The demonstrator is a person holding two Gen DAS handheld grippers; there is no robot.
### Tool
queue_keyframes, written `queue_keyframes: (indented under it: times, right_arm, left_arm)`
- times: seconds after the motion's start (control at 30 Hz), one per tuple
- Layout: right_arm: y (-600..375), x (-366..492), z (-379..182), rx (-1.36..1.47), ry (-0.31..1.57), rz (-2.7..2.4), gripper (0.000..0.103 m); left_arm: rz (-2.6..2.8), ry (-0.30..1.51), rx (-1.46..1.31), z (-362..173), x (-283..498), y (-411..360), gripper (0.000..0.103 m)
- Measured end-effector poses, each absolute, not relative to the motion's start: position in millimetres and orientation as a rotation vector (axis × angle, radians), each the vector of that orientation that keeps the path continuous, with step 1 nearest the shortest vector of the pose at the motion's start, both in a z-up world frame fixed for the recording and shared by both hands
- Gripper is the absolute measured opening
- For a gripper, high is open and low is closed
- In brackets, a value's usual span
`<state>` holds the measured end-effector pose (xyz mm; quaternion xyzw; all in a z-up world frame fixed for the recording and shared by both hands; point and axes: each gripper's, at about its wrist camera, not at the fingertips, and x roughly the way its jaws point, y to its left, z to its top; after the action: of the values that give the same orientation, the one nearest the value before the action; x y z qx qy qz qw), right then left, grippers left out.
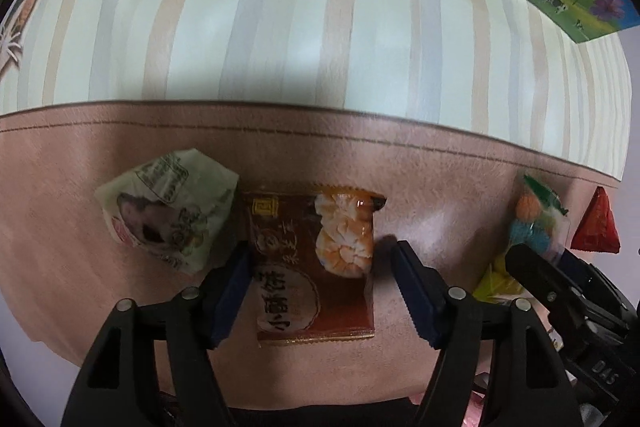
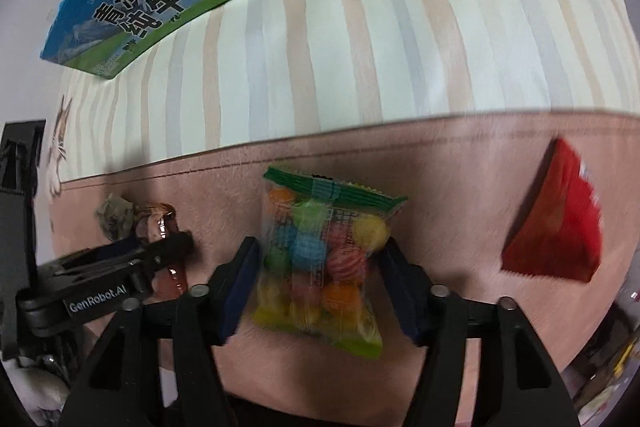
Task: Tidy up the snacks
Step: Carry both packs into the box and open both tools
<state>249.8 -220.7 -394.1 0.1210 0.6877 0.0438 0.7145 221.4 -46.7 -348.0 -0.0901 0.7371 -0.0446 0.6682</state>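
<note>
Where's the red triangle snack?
The red triangle snack lies on the pink cloth, right of the colourful candy bag between the right gripper's fingers.

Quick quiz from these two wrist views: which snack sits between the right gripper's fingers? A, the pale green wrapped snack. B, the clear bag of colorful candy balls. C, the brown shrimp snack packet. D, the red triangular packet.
B: in the right wrist view the right gripper straddles the bag of colorful candy balls, while the red triangular packet lies apart to its right.
</note>
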Motion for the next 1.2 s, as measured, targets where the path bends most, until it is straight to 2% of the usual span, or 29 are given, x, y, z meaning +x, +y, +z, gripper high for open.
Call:
queue_keyframes:
  times: [0.13, 0.23, 0.3, 0.43, 0.53, 0.7, 0.93, 1.07, 1.2]
  right_arm:
    - [-215, 243, -401, 0.270, 1.527, 0.079, 0.077]
    - [-205, 247, -406, 0.231, 1.515, 0.055, 0.076]
    - [-187, 247, -412, 0.133, 1.494, 0.020, 0.062]
    - [-178, 246, -412, 0.089, 1.449, 0.017, 0.055]
    - [-179, 245, -402, 0.174, 1.452, 0.069, 0.051]
    - [-191, 255, -357, 0.256, 1.398, 0.136, 0.051]
    - [-192, 312, -256, 0.332, 1.246, 0.261, 0.051]
    - [-183, 371, -219, 0.289, 1.180, 0.272, 0.051]
    - [-169, 437, -211, 0.251, 1.185, 0.263, 0.051]
  left_arm:
    - [-0.090, 1.648, -0.150, -351, 213, -54, 0.068]
    - [-0.079, 1.617, -0.103, -353, 202, -69, 0.054]
    - [-0.082, 1.606, -0.085, -348, 196, -79, 0.054]
    - [-0.098, 1.563, -0.088, -331, 195, -83, 0.054]
    - [-0.123, 1.518, -0.109, -299, 200, -78, 0.054]
    - [-0.171, 1.404, -0.146, -232, 222, -73, 0.054]
    - [-0.246, 1.285, -0.223, -142, 291, -54, 0.054]
    - [-0.226, 1.231, -0.173, -112, 340, -46, 0.054]
    - [-0.193, 1.256, -0.151, -118, 398, -35, 0.054]
